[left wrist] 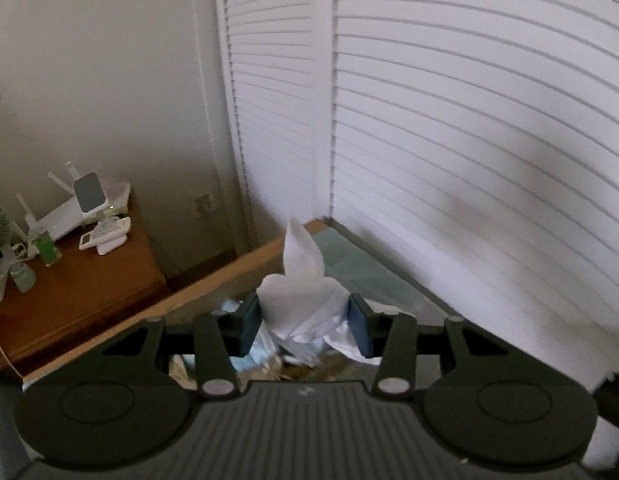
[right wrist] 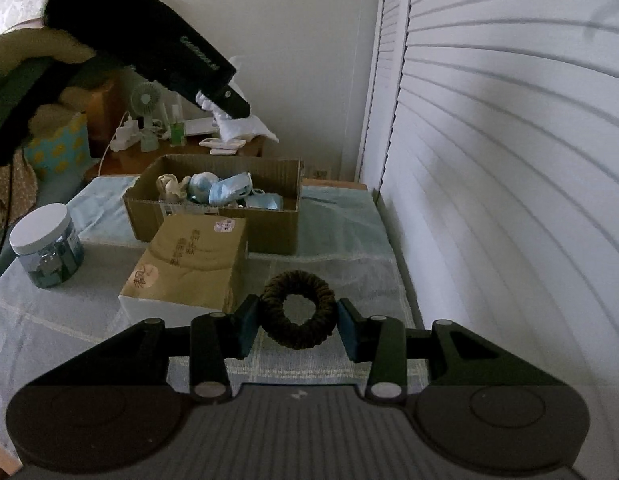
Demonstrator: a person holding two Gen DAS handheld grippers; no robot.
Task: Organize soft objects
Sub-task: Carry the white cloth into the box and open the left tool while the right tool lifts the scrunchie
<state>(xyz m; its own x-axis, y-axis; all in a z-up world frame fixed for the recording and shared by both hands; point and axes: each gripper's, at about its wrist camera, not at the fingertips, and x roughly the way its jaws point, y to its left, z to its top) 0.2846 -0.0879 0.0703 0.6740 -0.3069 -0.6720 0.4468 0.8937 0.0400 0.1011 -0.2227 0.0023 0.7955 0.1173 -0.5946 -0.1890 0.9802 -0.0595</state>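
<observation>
Carrying is the step: our left claw pinches a white cloth above the box; our right claw grips a scrunchie over the table's right edge. Next, we drop both in.

Left wrist view: close above cardboard box, angled down. Right wrist view: farther back, box at eleven o'clock. Shared: louvred doors.

**Cloth and scrunchie held, box half full**

A crumpled white cloth is pinched mid-frame, one corner standing up. A dark, ring-shaped scrunchie is clamped lower centre. The open cardboard box, centre, holds blue masks and other soft items.
</observation>
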